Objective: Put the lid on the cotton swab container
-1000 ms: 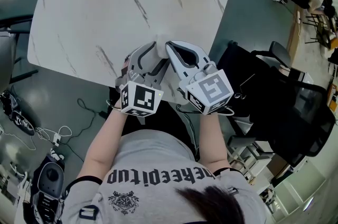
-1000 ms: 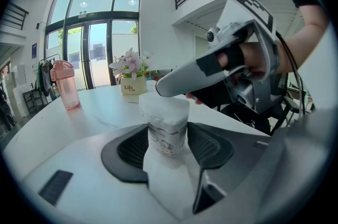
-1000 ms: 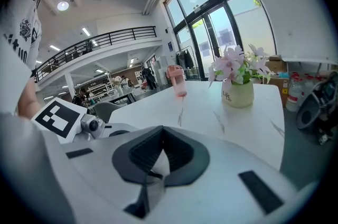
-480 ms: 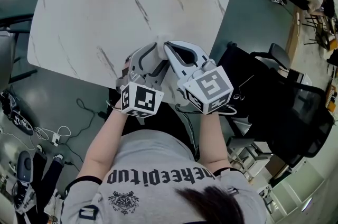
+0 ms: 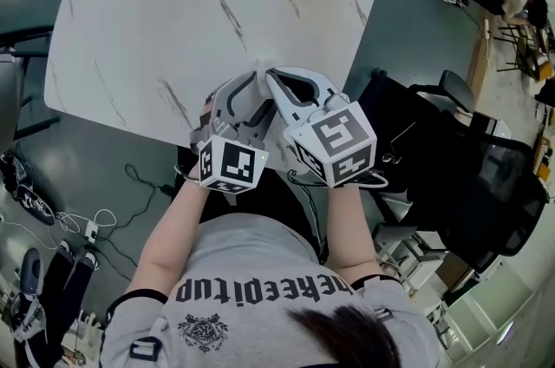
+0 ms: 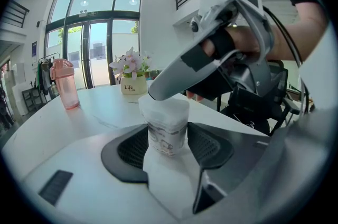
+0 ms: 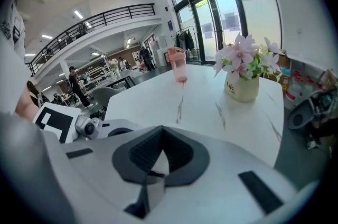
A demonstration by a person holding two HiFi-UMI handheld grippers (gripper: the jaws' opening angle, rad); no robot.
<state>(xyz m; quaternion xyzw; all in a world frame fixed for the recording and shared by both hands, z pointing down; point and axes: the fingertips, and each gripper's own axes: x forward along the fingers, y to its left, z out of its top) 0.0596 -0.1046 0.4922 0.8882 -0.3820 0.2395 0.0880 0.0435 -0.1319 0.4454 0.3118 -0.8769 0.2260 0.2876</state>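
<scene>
In the left gripper view a small clear cotton swab container [image 6: 168, 136] stands on the white marble table [image 5: 156, 19] near its front edge. The left gripper [image 6: 168, 148] is shut on it, one dark pad against each side. A translucent white lid [image 6: 165, 110] sits on top of the container. The tip of the right gripper [image 6: 158, 92] rests on the lid from above. In its own view the right gripper [image 7: 162, 130] has its pads together with nothing between them. From the head view both grippers, left [image 5: 247, 88] and right [image 5: 273, 80], meet tip to tip and hide the container.
A pink drinking bottle [image 6: 64, 91] and a cream pot of pink flowers [image 6: 132, 85] stand at the far side of the table. A black office chair [image 5: 468, 175] is to the right of the person, and cables lie on the floor at the left.
The right gripper has turned and shifted slightly left, toward the left gripper. The left gripper has stayed where it was.
</scene>
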